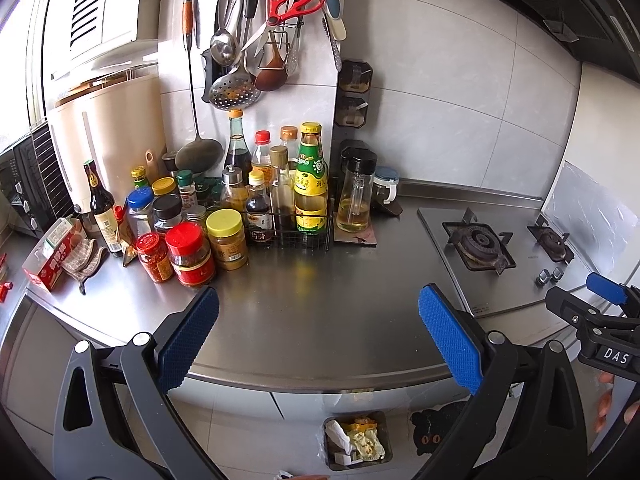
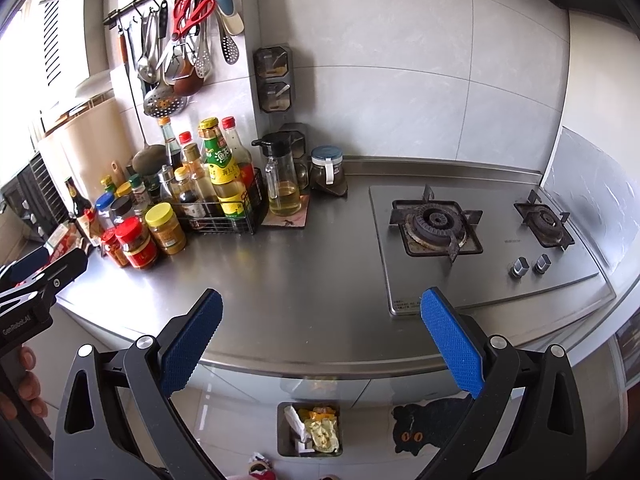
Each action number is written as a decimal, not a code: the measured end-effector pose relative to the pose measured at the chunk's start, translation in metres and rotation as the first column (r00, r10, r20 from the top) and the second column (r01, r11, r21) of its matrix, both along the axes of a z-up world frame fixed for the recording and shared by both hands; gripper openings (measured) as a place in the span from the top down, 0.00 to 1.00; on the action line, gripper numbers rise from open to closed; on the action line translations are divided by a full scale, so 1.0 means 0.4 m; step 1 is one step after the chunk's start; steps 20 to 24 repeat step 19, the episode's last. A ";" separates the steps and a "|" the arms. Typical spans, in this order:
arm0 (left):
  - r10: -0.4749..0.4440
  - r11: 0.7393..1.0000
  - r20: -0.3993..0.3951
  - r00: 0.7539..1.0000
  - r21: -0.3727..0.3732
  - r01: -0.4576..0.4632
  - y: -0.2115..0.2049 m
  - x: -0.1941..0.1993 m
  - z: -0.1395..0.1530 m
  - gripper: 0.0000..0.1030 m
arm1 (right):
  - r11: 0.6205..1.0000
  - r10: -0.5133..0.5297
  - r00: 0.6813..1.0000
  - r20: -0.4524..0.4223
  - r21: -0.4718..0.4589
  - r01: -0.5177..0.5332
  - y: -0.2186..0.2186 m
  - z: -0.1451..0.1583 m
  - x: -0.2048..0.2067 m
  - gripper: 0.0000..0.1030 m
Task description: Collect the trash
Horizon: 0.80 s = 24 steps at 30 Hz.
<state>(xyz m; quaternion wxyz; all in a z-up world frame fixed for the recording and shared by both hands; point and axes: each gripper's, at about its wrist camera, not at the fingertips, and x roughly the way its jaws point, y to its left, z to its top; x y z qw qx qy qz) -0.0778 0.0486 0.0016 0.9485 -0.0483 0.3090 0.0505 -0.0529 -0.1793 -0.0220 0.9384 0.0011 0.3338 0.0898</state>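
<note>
My left gripper (image 1: 318, 340) is open and empty, held over the front edge of the steel counter (image 1: 312, 304). My right gripper (image 2: 320, 340) is open and empty over the same counter (image 2: 312, 280), to the right of the left one; it also shows in the left wrist view (image 1: 600, 300). A small grey trash bin (image 1: 356, 440) stands on the floor below the counter edge, holding crumpled paper and yellow wrappers; it also shows in the right wrist view (image 2: 310, 428). A scrap of litter (image 2: 260, 462) lies on the floor by the bin.
Sauce bottles and jars (image 1: 192, 236) crowd the counter's left back, some in a wire basket (image 1: 296, 224). An oil dispenser (image 1: 354, 196) stands beside it. A gas hob (image 2: 480, 236) fills the right. Utensils (image 1: 256, 32) hang on the wall. A black cat mat (image 2: 420, 424) lies on the floor.
</note>
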 end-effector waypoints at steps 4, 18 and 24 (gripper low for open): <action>0.011 1.000 0.012 1.000 0.009 -0.011 -0.001 -0.001 -0.001 0.08 | 1.000 0.002 1.000 -0.006 0.002 -0.002 0.001 -0.007 0.004 0.03; 0.008 0.999 0.004 1.000 0.043 -0.008 -0.012 0.011 0.002 0.08 | 1.000 -0.001 1.000 -0.008 0.007 0.001 0.000 -0.010 0.011 0.03; 0.012 0.999 0.001 1.000 0.048 -0.012 -0.012 0.013 0.001 0.08 | 1.000 -0.001 1.000 -0.007 0.006 0.001 0.002 -0.009 0.013 0.03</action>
